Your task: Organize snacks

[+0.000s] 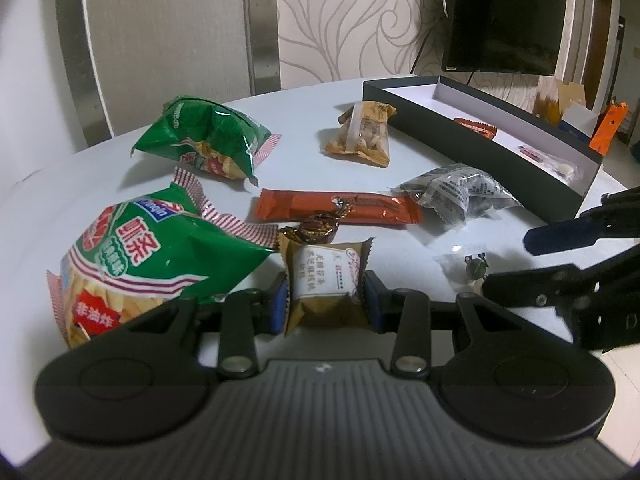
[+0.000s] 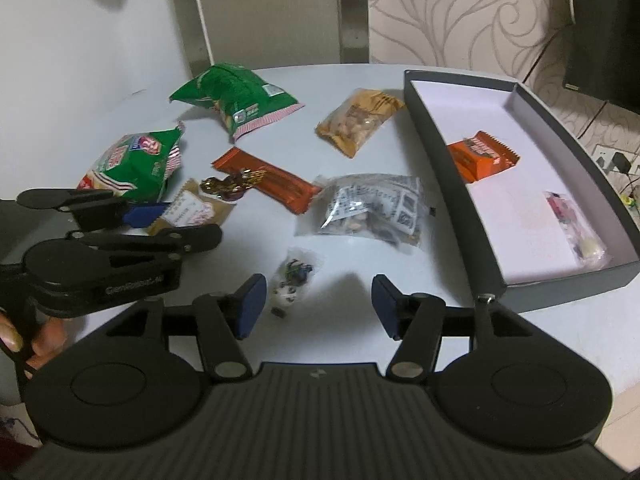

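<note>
My left gripper is shut on a tan packet with a white label, low over the white table near the front. In the right wrist view the same left gripper holds that tan packet at the left. My right gripper stands open just above the table. A small clear-wrapped candy lies between its jaws close to the left pad, untouched. A dark grey box with a white inside sits on the right, holding an orange packet and a clear packet.
Loose on the table lie two green crisp bags, a long orange bar, a brown foil candy, a tan nut pack and a clear pack of dark seeds. A wall and a dark screen stand behind.
</note>
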Demonstrator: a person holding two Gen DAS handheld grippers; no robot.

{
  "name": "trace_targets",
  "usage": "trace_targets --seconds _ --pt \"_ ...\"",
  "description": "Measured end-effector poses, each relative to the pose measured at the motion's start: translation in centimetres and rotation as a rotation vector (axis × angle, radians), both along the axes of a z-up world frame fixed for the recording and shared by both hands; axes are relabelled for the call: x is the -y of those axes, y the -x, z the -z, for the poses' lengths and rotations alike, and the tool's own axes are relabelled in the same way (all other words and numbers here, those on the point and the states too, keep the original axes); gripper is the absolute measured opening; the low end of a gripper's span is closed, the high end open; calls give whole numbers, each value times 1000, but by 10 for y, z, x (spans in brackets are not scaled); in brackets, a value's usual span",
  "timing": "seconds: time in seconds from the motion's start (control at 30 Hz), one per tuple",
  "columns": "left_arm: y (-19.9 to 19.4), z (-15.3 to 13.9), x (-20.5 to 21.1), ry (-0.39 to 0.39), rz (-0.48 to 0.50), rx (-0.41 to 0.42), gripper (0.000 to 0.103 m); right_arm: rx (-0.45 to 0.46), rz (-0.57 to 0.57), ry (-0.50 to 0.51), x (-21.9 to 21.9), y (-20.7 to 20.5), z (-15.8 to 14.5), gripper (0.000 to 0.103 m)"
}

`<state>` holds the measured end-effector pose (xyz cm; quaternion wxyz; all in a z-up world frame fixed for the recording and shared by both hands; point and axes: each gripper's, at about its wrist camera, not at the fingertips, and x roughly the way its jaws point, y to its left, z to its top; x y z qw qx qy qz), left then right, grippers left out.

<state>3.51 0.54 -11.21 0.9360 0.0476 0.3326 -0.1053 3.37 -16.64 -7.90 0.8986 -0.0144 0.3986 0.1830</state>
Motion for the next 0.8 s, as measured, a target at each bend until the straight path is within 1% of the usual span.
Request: trace_targets --seconds 0.07,0.13,0.2,0.23,0.27,0.3,0.37,0.43,0.5,0.53,0.57,0.67,0.73,0.8 --pt "0 0 0 -3 0 -1 42 0 -16 -2 -5 0 1 64" --pt "0 0 0 -1 0 -3 42 8 -33 36 -13 -1 4 64" --pt "1 0 -1 -1 0 -4 42 1 -27 64 -17 -5 10 64" --pt "2 0 -1 -1 0 -4 42 -10 -12 78 -17 -7 13 66" --pt "2 0 -2 0 0 -4 42 3 -14 80 -16 -6 14 72" --pt "2 0 -2 1 -1 -3 42 2 -21 87 -17 -7 15 74" --pt "2 0 -3 3 -2 -4 42 3 -17 100 -17 -7 17 82" --pt "2 0 -3 3 -3 -5 42 -6 -11 100 -18 -9 17 84" --pt "2 0 -3 1 -1 -4 42 13 -32 121 -21 -9 17 82" --pt "2 0 -3 2 0 -4 42 27 -46 132 -23 -9 16 75" --pt "2 0 -3 2 0 -4 42 33 -52 128 -23 -8 15 57" --pt "2 -1 -3 3 1 -4 42 18 -55 105 -23 -11 11 27" --pt "2 0 -4 6 0 -4 42 32 -65 132 -26 -9 10 17" --pt "2 -1 -3 6 2 -4 42 32 -68 132 -26 -6 11 17"
